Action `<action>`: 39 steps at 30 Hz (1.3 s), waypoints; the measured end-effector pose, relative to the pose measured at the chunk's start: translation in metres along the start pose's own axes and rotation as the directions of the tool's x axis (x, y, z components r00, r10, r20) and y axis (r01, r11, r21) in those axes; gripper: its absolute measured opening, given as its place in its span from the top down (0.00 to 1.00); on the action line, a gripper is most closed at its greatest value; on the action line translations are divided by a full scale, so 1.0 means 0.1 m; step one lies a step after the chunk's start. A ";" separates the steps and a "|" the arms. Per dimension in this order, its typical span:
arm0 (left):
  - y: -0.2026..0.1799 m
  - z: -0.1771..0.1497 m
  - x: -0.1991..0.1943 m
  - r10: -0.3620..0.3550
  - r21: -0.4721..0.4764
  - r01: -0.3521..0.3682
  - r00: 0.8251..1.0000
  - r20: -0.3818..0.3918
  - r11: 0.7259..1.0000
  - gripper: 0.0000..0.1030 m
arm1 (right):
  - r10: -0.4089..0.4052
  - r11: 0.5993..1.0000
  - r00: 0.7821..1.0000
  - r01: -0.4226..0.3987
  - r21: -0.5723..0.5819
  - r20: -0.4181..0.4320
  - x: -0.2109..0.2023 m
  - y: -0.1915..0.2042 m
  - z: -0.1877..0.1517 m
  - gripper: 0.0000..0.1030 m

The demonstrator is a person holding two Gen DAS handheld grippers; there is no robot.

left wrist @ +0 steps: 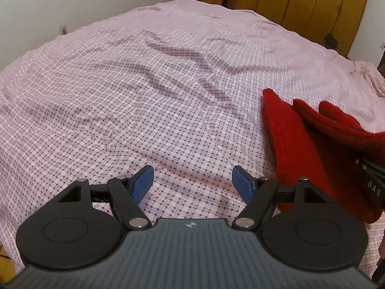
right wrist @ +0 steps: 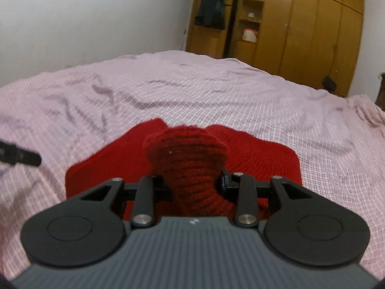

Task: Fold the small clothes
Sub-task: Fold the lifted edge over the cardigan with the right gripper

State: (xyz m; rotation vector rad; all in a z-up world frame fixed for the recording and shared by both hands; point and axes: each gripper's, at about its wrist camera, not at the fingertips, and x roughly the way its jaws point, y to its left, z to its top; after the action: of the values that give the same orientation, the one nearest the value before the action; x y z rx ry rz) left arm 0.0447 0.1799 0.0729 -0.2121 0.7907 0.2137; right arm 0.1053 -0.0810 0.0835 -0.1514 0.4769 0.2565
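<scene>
Right tongs (right wrist: 193,185) pinching bunched knit (right wrist: 185,166) over bed (right wrist: 216,91); left tongs (left wrist: 192,180) idling wide, holding nothing. Lay the fold flat, edges aligned.

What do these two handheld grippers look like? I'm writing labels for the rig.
Left gripper: ribbed grey body, black round discs, black linkages with silver pins, blue fingers. Right gripper: the same build; its fingers are mostly hidden. No cables or sleeves show.
</scene>
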 end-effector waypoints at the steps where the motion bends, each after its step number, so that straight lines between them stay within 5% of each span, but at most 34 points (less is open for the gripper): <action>1: 0.01 0.00 -0.01 -0.004 -0.003 0.004 1.000 0.000 1.000 0.24 | -0.001 0.999 1.000 0.001 0.035 0.003 0.00 -0.02 0.03 0.66; 7: 0.14 0.00 -0.09 -0.004 -0.005 0.004 1.000 0.017 1.000 0.24 | -0.023 0.977 0.995 0.002 0.214 0.099 -0.07 -0.02 0.38 0.67; 10: 0.24 -0.01 -0.11 0.006 -0.024 -0.005 1.000 0.016 1.000 0.24 | -0.011 0.997 0.994 0.003 0.075 0.109 -0.09 0.32 0.40 0.67; 14: 0.36 -0.05 -0.12 0.011 -0.042 -0.011 1.000 0.007 0.999 0.24 | -0.001 0.996 0.999 -0.003 -0.093 -0.041 0.16 0.77 0.13 0.63; 18: 0.41 -0.09 -0.13 0.012 -0.025 -0.012 1.000 0.001 1.000 0.24 | -0.033 0.980 0.999 0.033 -0.196 -0.001 0.06 0.97 -0.03 0.58; 27: 0.26 -0.05 -0.17 -0.025 0.024 0.024 1.000 0.012 0.999 0.24 | 0.104 0.991 0.995 -0.103 0.087 -0.005 -0.33 0.53 0.12 0.55; 34: 0.01 0.16 -0.31 -0.099 0.086 0.095 0.994 0.040 0.992 0.24 | 0.240 0.916 0.968 -0.252 0.312 0.077 -0.68 0.07 0.16 0.52; 39: -0.26 0.36 -0.34 -0.171 0.131 0.164 0.984 0.043 0.978 0.24 | 0.163 0.884 0.982 -0.188 0.427 0.095 -0.78 -0.27 0.11 0.52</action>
State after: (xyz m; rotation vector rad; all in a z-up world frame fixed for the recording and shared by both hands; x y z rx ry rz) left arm 0.0523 0.1612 0.1249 -0.1513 0.7261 0.0098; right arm 0.0508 -0.1208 0.1322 0.3394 0.4812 0.3247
